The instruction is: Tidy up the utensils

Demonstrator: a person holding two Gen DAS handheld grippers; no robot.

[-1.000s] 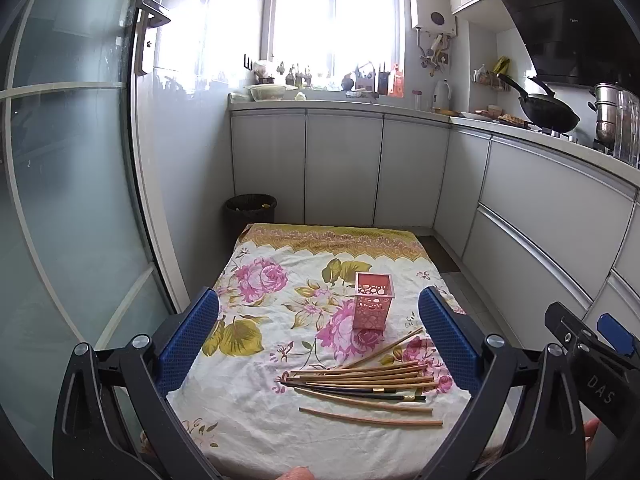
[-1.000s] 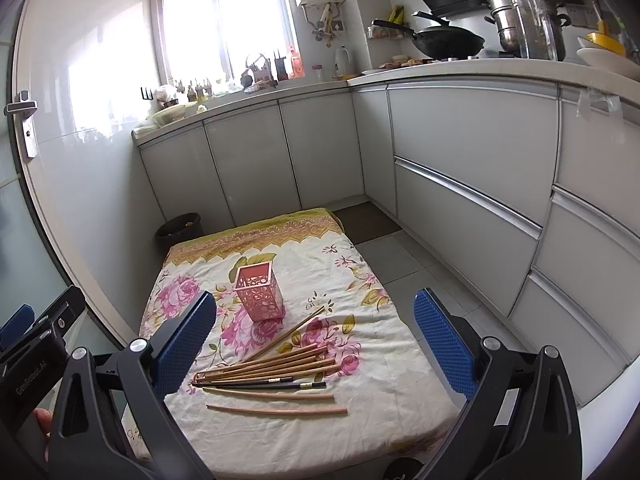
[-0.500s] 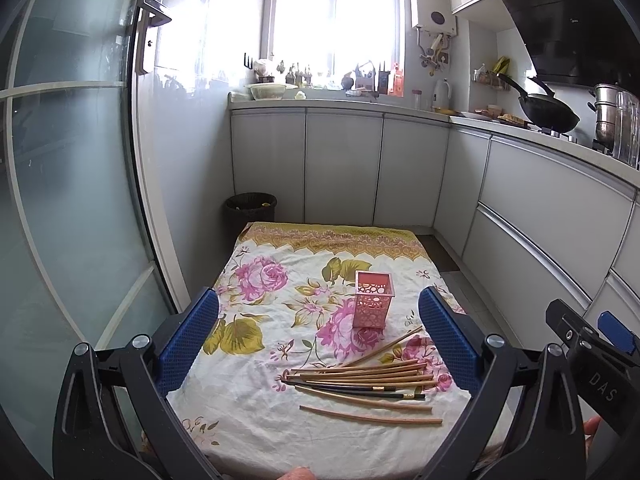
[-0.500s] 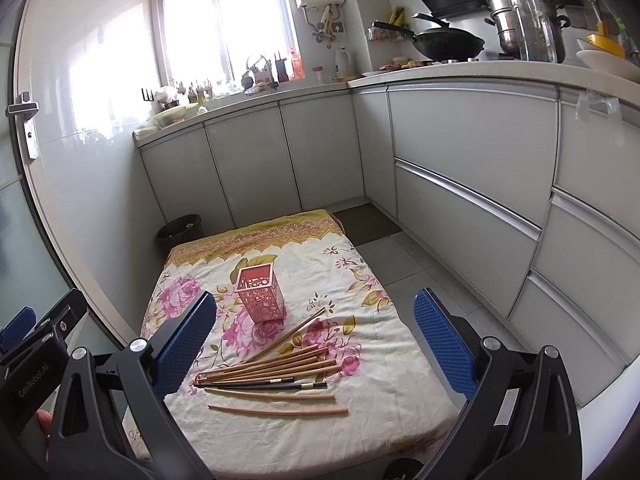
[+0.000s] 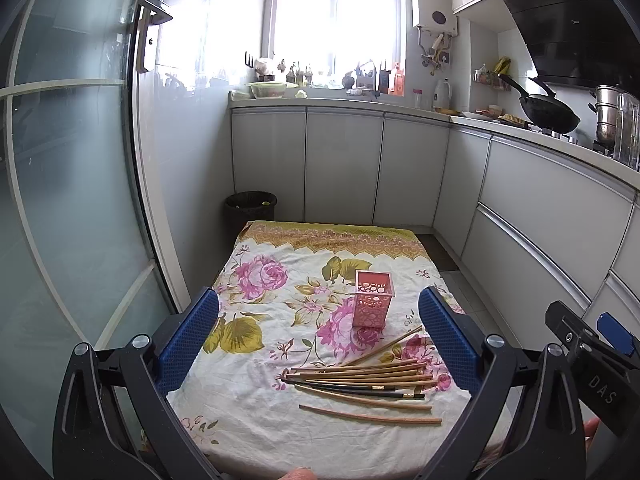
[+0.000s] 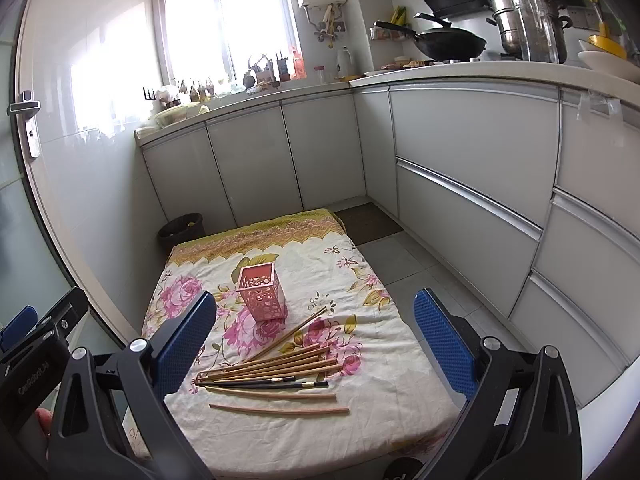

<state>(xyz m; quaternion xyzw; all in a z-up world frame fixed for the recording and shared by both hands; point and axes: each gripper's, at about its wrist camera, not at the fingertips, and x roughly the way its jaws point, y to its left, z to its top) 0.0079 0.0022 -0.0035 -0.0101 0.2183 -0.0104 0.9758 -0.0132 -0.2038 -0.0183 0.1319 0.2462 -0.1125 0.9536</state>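
Both my left gripper (image 5: 318,338) and right gripper (image 6: 314,338) hang with jaws spread wide, empty. The chopsticks (image 6: 272,370) lie near the bench's near edge, before the pink holder (image 6: 261,297). I should pinch one stick mid-length, then stand it upright inside.

We record a narrow kitchen with pale grey cabinets (image 5: 344,164) along the far and right walls. The window (image 5: 334,20) above the far counter (image 5: 340,102) admits strong daylight. A frosted glass door (image 5: 72,184) stands left. Grey floor tiles (image 6: 404,260) and a dark waste bin (image 5: 250,208) are noted.
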